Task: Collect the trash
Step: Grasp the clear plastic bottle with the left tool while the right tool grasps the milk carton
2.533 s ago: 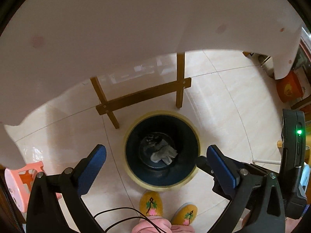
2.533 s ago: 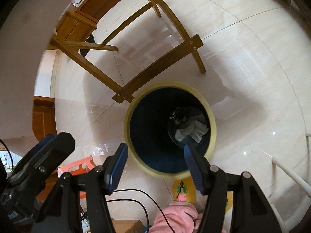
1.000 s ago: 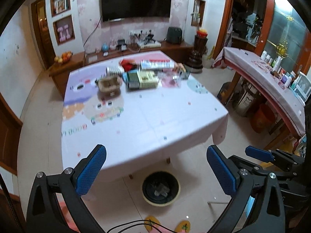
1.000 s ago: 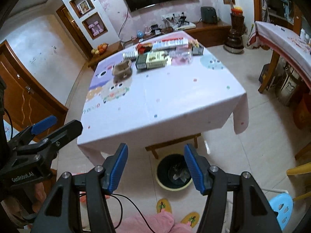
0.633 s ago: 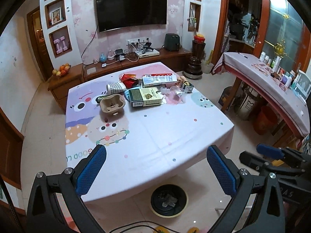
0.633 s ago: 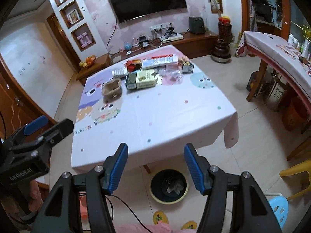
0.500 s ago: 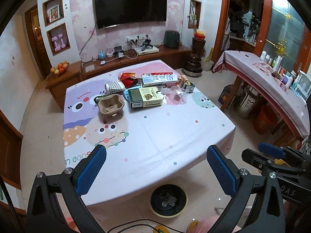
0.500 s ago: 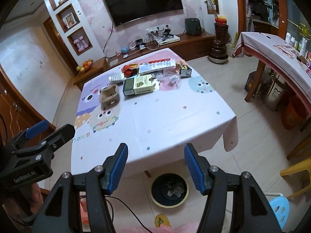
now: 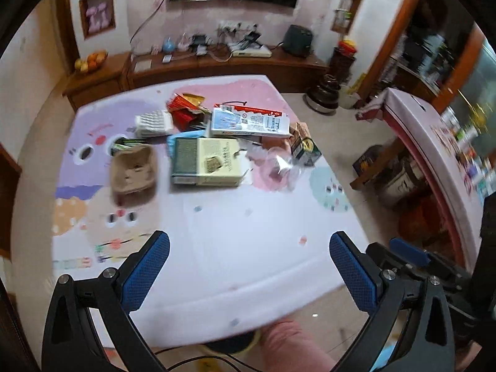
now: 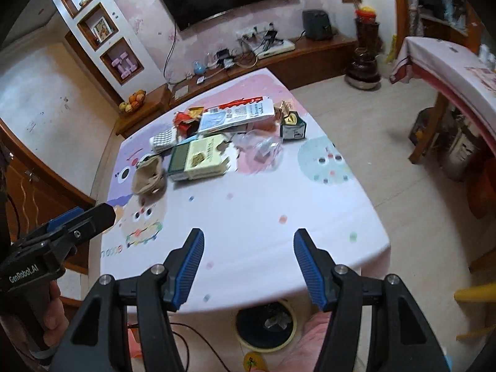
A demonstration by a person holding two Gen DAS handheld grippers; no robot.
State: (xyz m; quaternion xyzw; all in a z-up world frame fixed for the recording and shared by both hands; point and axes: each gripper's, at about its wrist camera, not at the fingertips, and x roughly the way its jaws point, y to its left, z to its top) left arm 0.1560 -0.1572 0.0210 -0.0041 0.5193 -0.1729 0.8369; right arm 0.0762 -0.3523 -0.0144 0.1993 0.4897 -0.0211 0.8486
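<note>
Table (image 10: pixel 248 217) beneath both spread grippers

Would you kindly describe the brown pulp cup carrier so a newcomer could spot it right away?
Start at the table with the pastel cartoon cloth and find the trash heaped at its far end. The cup carrier sits at that heap's left edge, beside the green-and-cream box. It alone is plain brown moulded pulp with round hollows, unprinted.

carton (image 10: pixel 198 157) right of egg tray (image 10: pixel 148 176) | bin (image 10: pixel 266 323) seemingly under table (image 10: pixel 248 217) edge
</note>
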